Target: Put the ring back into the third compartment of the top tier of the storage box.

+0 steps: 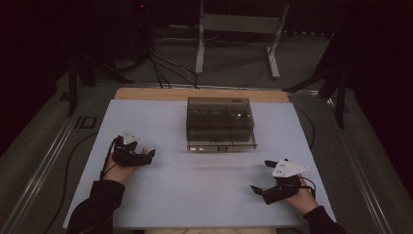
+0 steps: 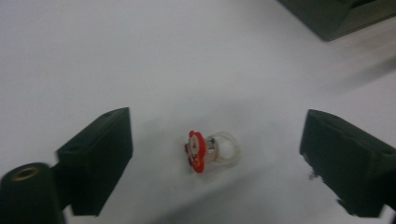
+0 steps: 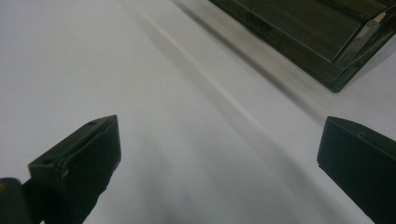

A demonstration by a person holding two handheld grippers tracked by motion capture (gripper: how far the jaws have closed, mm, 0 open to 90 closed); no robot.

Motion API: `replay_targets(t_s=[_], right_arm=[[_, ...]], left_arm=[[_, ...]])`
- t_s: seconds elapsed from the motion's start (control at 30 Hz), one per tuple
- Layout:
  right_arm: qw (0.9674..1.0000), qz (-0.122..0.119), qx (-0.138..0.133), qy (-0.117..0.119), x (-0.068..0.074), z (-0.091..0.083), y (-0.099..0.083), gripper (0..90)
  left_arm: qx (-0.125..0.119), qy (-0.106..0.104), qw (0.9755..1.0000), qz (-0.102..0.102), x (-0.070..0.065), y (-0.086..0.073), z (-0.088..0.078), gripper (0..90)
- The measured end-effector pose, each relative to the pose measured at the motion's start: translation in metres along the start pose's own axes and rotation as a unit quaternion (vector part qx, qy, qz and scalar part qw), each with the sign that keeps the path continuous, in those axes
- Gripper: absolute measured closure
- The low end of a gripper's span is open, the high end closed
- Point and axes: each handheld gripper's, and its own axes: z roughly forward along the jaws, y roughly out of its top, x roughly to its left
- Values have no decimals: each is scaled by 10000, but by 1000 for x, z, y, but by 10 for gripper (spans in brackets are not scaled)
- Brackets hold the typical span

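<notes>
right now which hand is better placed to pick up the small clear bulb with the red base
Left. The small clear bulb with the red base lies on the white table between the left gripper's open jaws, untouched. The right gripper faces bare table.

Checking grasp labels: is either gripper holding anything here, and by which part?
Nothing is held. The left gripper is open around a small bulb with a red base lying on the table, pads apart from it. The right gripper is open over bare table.

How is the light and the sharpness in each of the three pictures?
High view: dim, the surroundings nearly black, the white table evenly lit. Left gripper view: bright, washed out and soft; the small bulb with red base shows a faint shadow. Right gripper view: streaky motion blur near the dark box.
</notes>
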Motion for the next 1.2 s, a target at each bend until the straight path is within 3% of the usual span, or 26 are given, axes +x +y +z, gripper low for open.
replay_targets(t_s=[0.37, 0.57, 0.73, 0.9, 1.1, 1.2], right_arm=[[10000, -23, -12, 81, 1, 0, 0, 0], [9999, -25, 5, 142, 2, 1, 0, 0], [9999, -59, 32, 146, 2, 1, 0, 0], [9999, -24, 13, 166, 1, 0, 0, 0], [9999, -43, 26, 163, 2, 0, 0, 0], [9999, -45, 14, 160, 2, 0, 0, 0]], left_arm=[[169, -72, 9998, -12, 1, -4, 7, 267], [220, -119, 9995, 166, -1, -6, 12, 363], [246, -191, 9994, 160, 0, -7, 16, 418], [326, -83, 9990, 299, -1, -10, 18, 466], [305, -173, 9989, 302, -1, -11, 18, 515], [276, -236, 9993, 133, 2, -12, 18, 531]])
